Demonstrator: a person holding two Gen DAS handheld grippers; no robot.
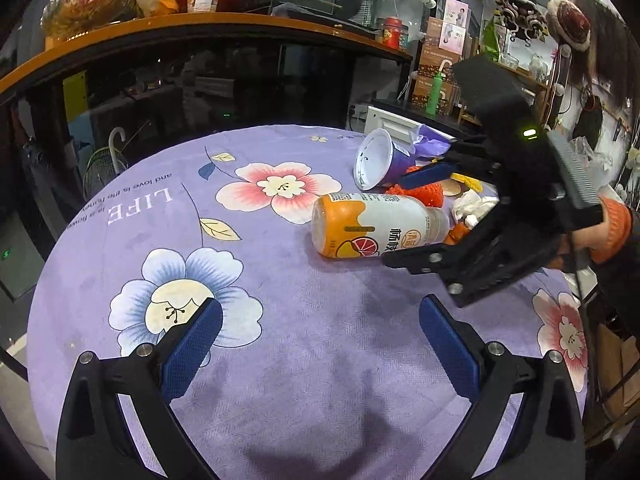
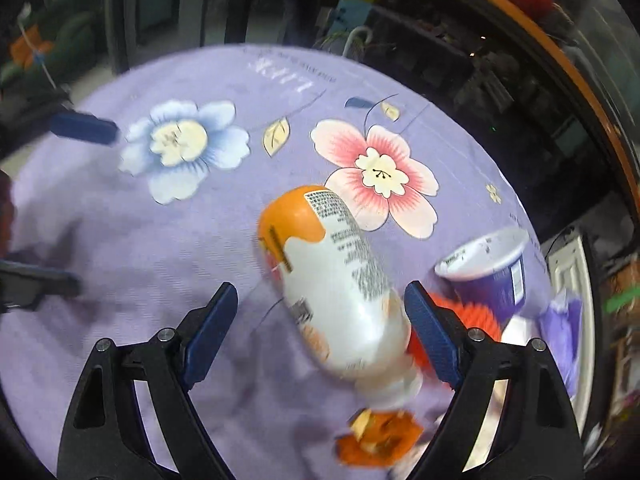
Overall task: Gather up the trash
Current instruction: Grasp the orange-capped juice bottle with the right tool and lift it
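An orange and white drink bottle [image 1: 376,226] lies on its side on the purple flowered tablecloth [image 1: 280,340]. In the right wrist view the bottle [image 2: 340,288] lies between the open fingers of my right gripper [image 2: 320,320], close to the right finger, not clamped. My right gripper [image 1: 416,216] also shows in the left wrist view, open around the bottle's neck end. A purple and white paper cup [image 1: 378,160] lies tipped over behind the bottle; it also shows in the right wrist view [image 2: 488,272]. My left gripper [image 1: 320,336] is open and empty above the cloth, nearer the front.
Red strawberry-like pieces [image 1: 430,194], white crumpled paper [image 1: 472,204], orange scraps [image 2: 380,440] and a purple wrapper [image 1: 432,144] lie at the table's right side. A dark counter with an orange top [image 1: 200,28] stands behind the table.
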